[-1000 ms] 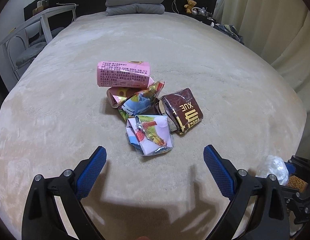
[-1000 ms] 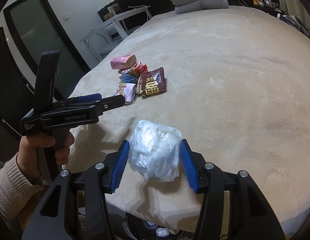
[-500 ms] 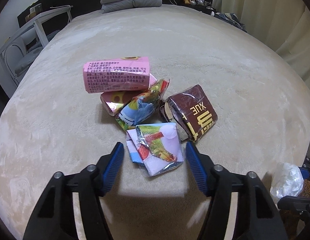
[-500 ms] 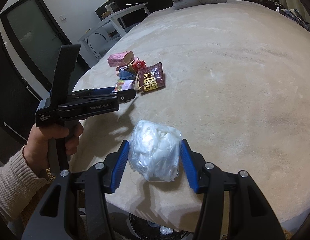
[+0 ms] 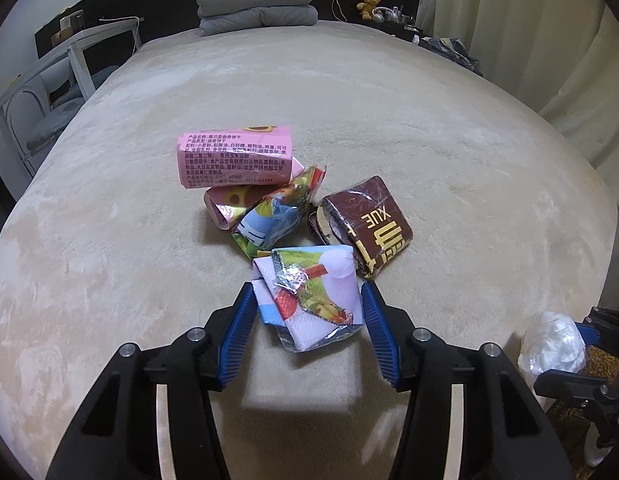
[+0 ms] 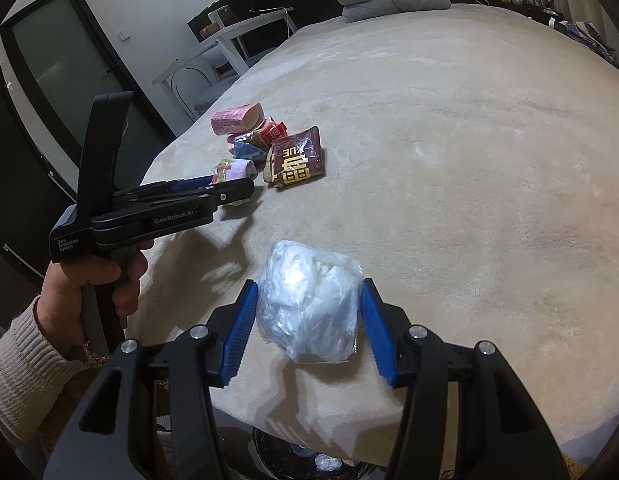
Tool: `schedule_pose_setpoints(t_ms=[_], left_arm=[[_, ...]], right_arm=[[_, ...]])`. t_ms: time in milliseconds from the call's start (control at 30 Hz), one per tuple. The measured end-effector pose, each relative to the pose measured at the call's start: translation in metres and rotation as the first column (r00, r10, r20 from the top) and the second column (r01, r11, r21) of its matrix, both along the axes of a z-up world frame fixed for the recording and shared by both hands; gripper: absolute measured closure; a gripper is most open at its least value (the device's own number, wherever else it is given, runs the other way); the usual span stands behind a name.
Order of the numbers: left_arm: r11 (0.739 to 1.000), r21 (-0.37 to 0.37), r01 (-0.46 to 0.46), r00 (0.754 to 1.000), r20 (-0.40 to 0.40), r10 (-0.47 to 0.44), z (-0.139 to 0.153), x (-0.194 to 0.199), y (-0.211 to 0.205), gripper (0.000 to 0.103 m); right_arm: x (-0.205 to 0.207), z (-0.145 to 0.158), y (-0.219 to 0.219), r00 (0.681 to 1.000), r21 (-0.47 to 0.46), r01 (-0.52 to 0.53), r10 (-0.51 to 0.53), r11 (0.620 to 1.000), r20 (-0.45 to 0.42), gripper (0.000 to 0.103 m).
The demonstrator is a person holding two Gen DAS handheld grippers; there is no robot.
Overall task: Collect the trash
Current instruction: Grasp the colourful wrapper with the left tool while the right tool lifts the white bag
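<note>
The left gripper (image 5: 307,322) is clamping its 2 blue pads on a folded pastel snack wrapper (image 5: 309,296) at the near end of a small trash pile on the beige bed (image 5: 429,120). The wrapper appears slightly lifted, though the fisheye view makes that hard to confirm. Just behind it are lying a blue crumpled wrapper (image 5: 275,216), a brown packet (image 5: 367,226) with gold lettering and a pink box (image 5: 233,156), all touching or nearly so. The right gripper (image 6: 307,320) is squeezing a crumpled clear plastic bag (image 6: 309,304) near the bed's near edge, well apart from the pile. Folded grey bedding (image 5: 255,6) is sitting at the far edge.
</note>
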State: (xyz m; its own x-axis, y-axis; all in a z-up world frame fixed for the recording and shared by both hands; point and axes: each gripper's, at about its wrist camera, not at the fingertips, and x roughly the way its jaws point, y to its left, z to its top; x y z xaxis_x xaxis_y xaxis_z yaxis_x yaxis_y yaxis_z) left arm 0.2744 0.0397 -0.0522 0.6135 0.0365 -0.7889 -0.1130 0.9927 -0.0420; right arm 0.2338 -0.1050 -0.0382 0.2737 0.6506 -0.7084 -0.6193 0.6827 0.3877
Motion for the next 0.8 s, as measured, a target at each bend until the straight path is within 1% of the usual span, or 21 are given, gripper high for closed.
schedule_pose_setpoints(t_ms=[200,467,800], left_arm=[[0.999,-0.040,-0.001,1.000,0.025,0.002,0.008,-0.020,-0.002,0.050],[0.998,-0.056,0.002,0.999,0.052,0.000,0.016,-0.049,-0.007,0.050],[0.994,-0.112,0.015,0.996,0.095,-0.004,0.015,-0.103,-0.024,0.050]], right_arm=[[-0.006,0.006,-0.003,1.000,0.017,0.011,-0.011,1.000,0.022,0.051],[-0.023,0.011,-0.003,0.998,0.015,0.012,-0.013,1.000,0.060,0.051],[-0.050,0.012,-0.016,0.998,0.033,0.032,-0.033,0.999,0.058,0.051]])
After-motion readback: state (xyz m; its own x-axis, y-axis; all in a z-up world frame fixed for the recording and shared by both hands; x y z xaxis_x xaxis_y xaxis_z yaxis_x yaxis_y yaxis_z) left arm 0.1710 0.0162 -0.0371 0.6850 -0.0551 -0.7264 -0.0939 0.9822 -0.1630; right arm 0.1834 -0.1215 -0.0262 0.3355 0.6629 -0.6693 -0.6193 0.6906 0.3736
